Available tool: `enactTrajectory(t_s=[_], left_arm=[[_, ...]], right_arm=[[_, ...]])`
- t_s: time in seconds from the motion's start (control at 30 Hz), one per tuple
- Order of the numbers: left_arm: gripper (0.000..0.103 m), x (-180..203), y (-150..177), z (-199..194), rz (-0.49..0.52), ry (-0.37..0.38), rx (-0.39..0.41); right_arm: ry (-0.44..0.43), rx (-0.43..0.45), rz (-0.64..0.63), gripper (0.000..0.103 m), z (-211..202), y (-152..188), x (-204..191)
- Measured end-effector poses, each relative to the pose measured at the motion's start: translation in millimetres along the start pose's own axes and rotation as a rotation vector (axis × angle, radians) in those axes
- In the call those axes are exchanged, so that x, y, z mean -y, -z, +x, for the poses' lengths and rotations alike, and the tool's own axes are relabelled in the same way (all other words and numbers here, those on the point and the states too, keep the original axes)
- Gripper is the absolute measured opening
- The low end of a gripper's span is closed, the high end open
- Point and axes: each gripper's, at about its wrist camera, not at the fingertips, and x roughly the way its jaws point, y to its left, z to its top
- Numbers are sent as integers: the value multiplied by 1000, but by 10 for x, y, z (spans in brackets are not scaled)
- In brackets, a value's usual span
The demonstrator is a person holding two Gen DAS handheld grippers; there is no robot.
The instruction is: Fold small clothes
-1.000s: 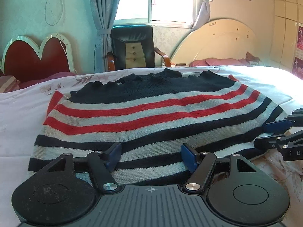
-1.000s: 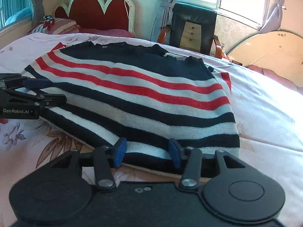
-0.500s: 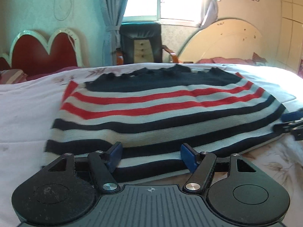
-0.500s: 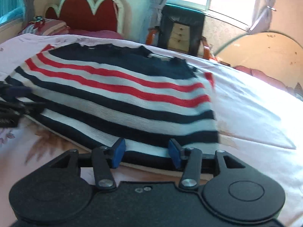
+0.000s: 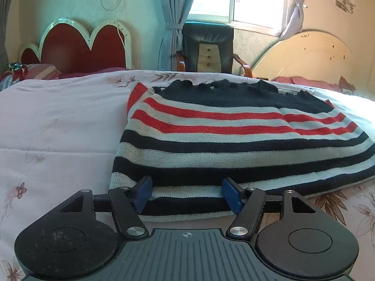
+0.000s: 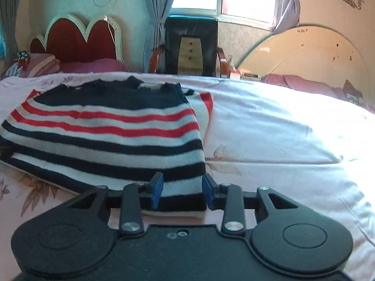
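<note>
Already the striped sweater (image 5: 234, 145) lies on the bed (image 5: 58, 128) with both sleeves turned in, so we judge the side folds done and the bottom-to-top fold left. Our left gripper (image 5: 187, 193) has its fingers spread, closing slightly, with the hem between them but not visibly pinched. Our right gripper (image 6: 181, 189) is closing its fingers around the hem's right corner; whether the pads press yet we cannot tell. The sweater's underside is hidden, and its far collar is blurred.

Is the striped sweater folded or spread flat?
Folded: the striped sweater lies doubled, a second layer peeking out along its right edge.
</note>
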Motion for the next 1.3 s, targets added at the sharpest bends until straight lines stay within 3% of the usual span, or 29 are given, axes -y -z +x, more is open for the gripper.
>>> enactTrajectory(t_s=[0.2, 0.57, 1.03, 1.2, 1.3], left_arm=[[66, 25, 16, 20, 12, -8, -1], [68, 24, 33, 33, 19, -10, 3], [68, -158, -100, 40, 25, 50, -98], [68, -279, -83, -269, -95, 26, -60], [68, -516, 98, -462, -266, 72, -43]], right_arm=[[10, -90, -13, 29, 262, 88, -30], [28, -71, -90, 31, 287, 167, -111], [34, -122, -113, 31, 326, 90, -142], [7, -149, -41, 32, 207, -39, -79], [-76, -109, 35, 29, -47, 13, 32]])
